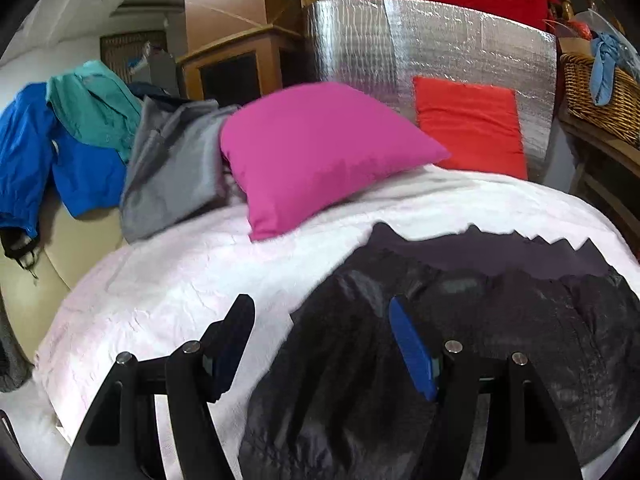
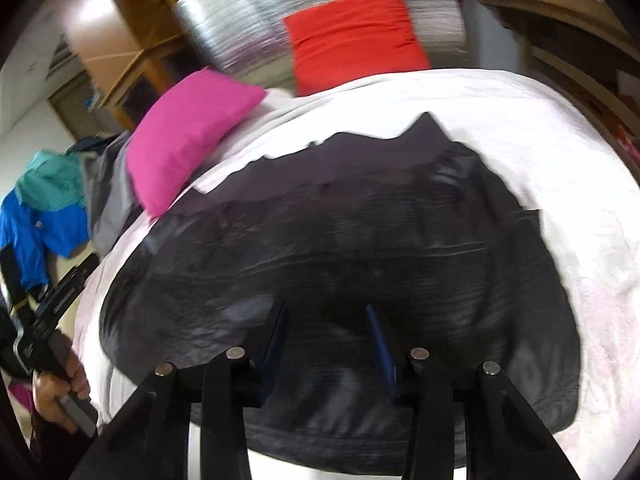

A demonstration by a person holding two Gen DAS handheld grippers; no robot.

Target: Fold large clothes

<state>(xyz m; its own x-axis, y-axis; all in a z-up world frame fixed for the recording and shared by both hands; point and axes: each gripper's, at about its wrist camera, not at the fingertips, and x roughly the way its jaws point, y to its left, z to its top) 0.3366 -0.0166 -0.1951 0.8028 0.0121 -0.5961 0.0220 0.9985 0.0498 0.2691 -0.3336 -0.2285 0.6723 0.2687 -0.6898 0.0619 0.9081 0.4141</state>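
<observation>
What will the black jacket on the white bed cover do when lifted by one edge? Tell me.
The black jacket will probably droop limply; it lies flat and creased. Its sheen suggests slick fabric that may slide across the white cover or slip from a light pinch.

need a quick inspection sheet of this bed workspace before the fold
surface: white textured bedspread, wrinkled.
job's things: dark shiny jacket spread flat on it.
clutter: magenta pillow and orange-red cushion at the head; blue, teal and grey garments piled at the left.
grippers: left gripper open over the jacket's edge; right gripper narrower over the jacket, grip cannot be told.
cables: nothing seen.
surroundings: silver foil panel, wicker basket, wooden cabinet.
</observation>
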